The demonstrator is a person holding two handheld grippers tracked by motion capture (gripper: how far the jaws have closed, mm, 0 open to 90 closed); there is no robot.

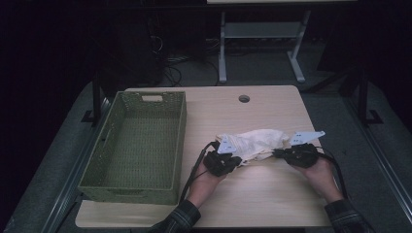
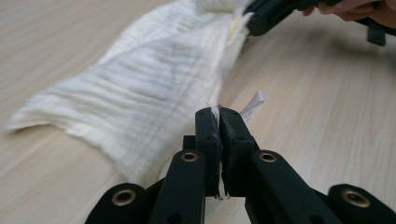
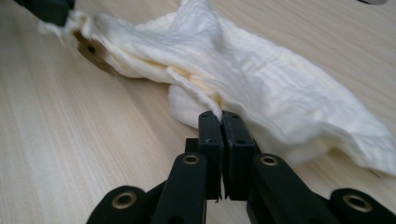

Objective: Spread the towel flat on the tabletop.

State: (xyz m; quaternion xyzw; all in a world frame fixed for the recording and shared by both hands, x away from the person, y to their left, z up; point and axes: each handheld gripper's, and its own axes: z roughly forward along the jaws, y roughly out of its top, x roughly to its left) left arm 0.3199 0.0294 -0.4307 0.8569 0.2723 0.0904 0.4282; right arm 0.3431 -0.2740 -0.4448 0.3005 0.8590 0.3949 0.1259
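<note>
A crumpled cream cloth (image 1: 253, 142) lies on the wooden table (image 1: 252, 194), stretched between my two grippers. My left gripper (image 1: 237, 160) is shut on the cloth's near-left edge; in the left gripper view the cloth (image 2: 149, 88) runs away from the pinched tips of that gripper (image 2: 218, 111). My right gripper (image 1: 276, 153) is shut on the cloth's right edge; the right gripper view has the cloth (image 3: 261, 79) bunching from its tips (image 3: 220, 115). The other gripper's jaw tip (image 3: 46, 9) holds the far end, next to a brown patch (image 3: 91, 49).
A green woven basket (image 1: 108, 167), empty inside, stands on the table's left part. A round cable hole (image 1: 244, 98) sits near the far edge. Table legs (image 1: 222, 48) and cables stand on the dark floor behind.
</note>
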